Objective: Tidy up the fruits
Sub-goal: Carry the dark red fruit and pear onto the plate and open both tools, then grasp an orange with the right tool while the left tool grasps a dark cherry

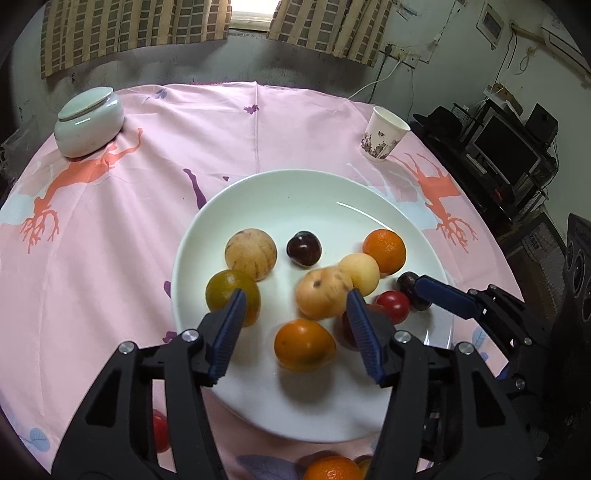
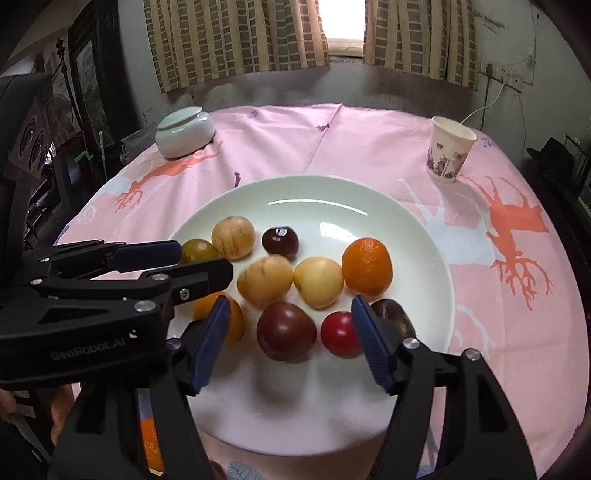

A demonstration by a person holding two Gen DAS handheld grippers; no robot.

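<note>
Your round desk [image 2: 369,147] wears a pink cloth with orange deer prints; checked curtains [image 2: 236,40] hang beyond. The assorted fruits [image 2: 317,282] sit on the wide white plate [image 2: 325,195] at centre. Your left hand-held gripper [image 1: 295,299] and right hand-held gripper [image 2: 290,308] both gape, gripping nothing.

A pink tablecloth [image 1: 155,229] with orange deer shapes covers the round table; a pale lidded ceramic jar [image 1: 89,122] stands on it at the far left, its lid in place; a paper cup [image 1: 384,134] printed with a dark floral pattern stands upright at the far right, well apart from the jar; checked curtains [image 2: 236,37] hang on the wall behind, parted around a bright window [image 2: 345,22]; a white cable [image 1: 380,79] runs down from a wall socket; a dark monitor [image 1: 506,147] sits on a cluttered stand to the right; a black speaker [image 2: 31,133] stands at the left.
</note>
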